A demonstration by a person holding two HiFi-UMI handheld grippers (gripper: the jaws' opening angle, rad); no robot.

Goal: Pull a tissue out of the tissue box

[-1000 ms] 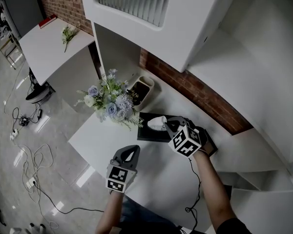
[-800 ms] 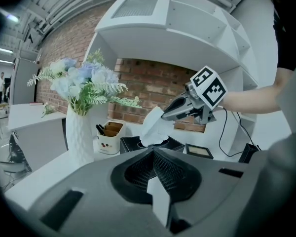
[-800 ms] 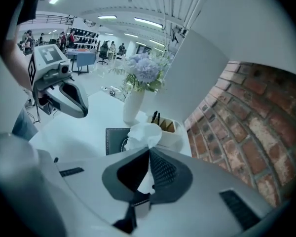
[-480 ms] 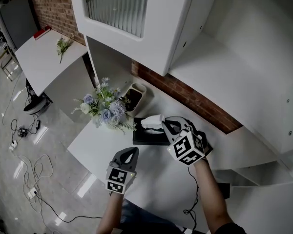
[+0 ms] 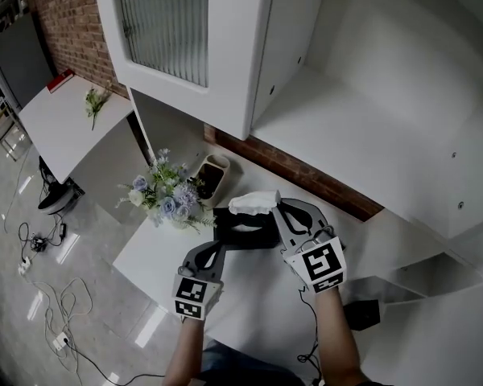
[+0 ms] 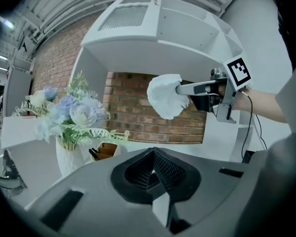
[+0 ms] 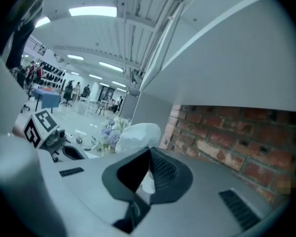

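We're pinching the white tissue (image 5: 253, 203) tight in our right gripper (image 5: 277, 207), holding it up above the black tissue box (image 5: 243, 230); our left gripper (image 5: 216, 250) is sitting closed and empty on the box's near side.

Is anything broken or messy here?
Nothing is broken or spilled. The tissue looks crumpled only because the right gripper pinches it above the box; the flowers stand upright.
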